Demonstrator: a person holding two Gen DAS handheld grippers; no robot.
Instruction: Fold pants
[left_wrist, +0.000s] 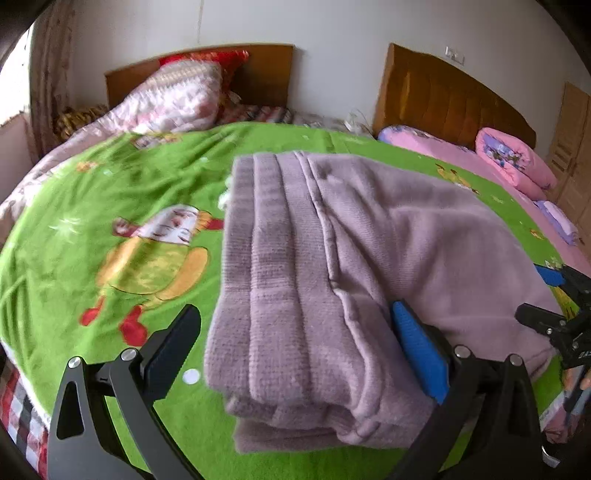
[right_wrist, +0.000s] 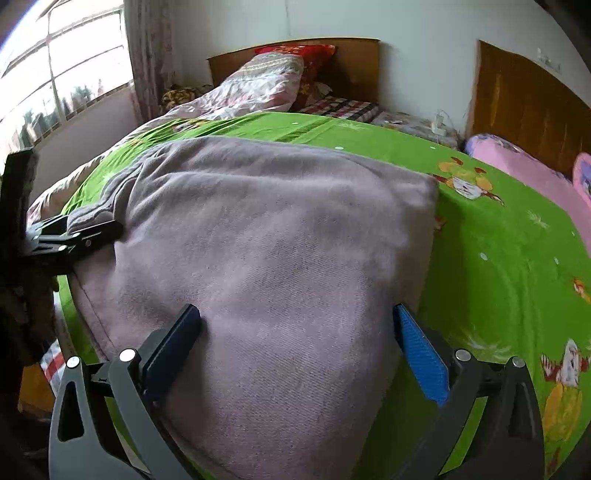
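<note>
The mauve fleece pants (left_wrist: 332, 258) lie folded into a thick stack on the green cartoon blanket (left_wrist: 110, 206). Their ribbed waistband layers run along the stack's left side. My left gripper (left_wrist: 295, 332) is open: its blue-padded finger rests on the stack's near end and the black finger hangs over the blanket. In the right wrist view the pants (right_wrist: 266, 251) fill the middle. My right gripper (right_wrist: 295, 332) is open and straddles their near right end. Each gripper also shows in the other's view, the right gripper (left_wrist: 543, 295) at the right edge and the left gripper (right_wrist: 85, 236) at the left edge.
A pink patterned quilt (left_wrist: 173, 99) and a red pillow (left_wrist: 207, 57) are piled by the wooden headboard (left_wrist: 266, 74). A second bed with pink bedding (left_wrist: 513, 162) stands to the right. A window (right_wrist: 55, 74) is on the left. The blanket's near edge drops off beside a checked sheet (left_wrist: 18, 410).
</note>
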